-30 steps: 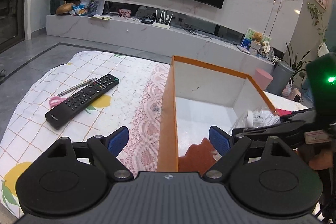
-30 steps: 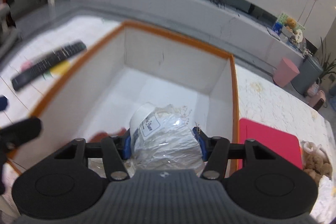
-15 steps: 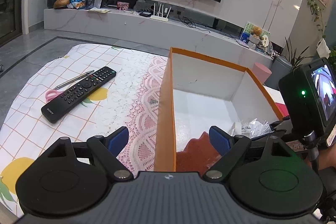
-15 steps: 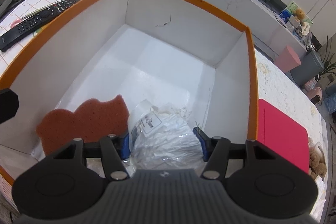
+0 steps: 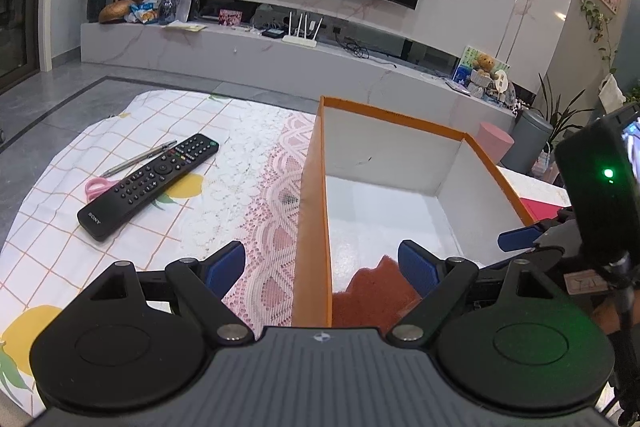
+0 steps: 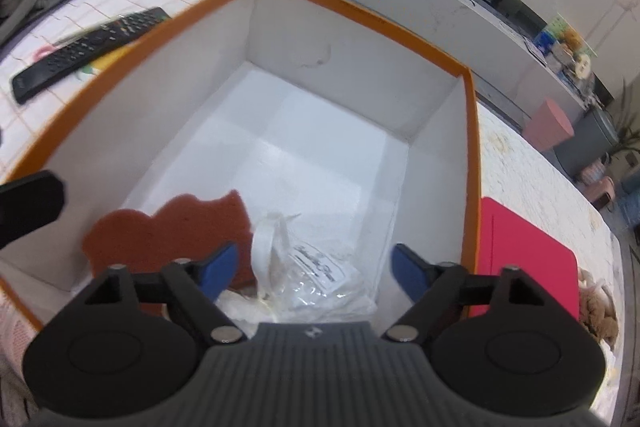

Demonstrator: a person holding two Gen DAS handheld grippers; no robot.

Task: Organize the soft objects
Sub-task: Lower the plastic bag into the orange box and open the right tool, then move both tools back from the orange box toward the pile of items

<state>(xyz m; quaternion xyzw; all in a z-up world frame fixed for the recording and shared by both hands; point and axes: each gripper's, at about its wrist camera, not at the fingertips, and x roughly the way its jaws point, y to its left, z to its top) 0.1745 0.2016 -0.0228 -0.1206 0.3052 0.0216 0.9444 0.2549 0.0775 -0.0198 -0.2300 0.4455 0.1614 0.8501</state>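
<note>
An orange-rimmed white box (image 6: 472, 131) stands on the table; it also shows in the left wrist view (image 5: 312, 211). Inside lie a rust-red sponge (image 6: 168, 227), seen too in the left wrist view (image 5: 372, 291), and a clear plastic bag of white soft stuff (image 6: 316, 279). My right gripper (image 6: 314, 267) is open just above the bag, which lies loose on the box floor. My left gripper (image 5: 322, 265) is open and empty, straddling the box's left wall.
A black remote (image 5: 148, 185), a pen (image 5: 138, 159) and pink scissors (image 5: 98, 187) lie on the tablecloth left of the box. A red mat (image 6: 524, 259) and a brown plush toy (image 6: 598, 311) lie right of the box.
My right gripper carried the bag down into the box, then opened and let it go beside the sponge. The left gripper stayed open and barely moved.
</note>
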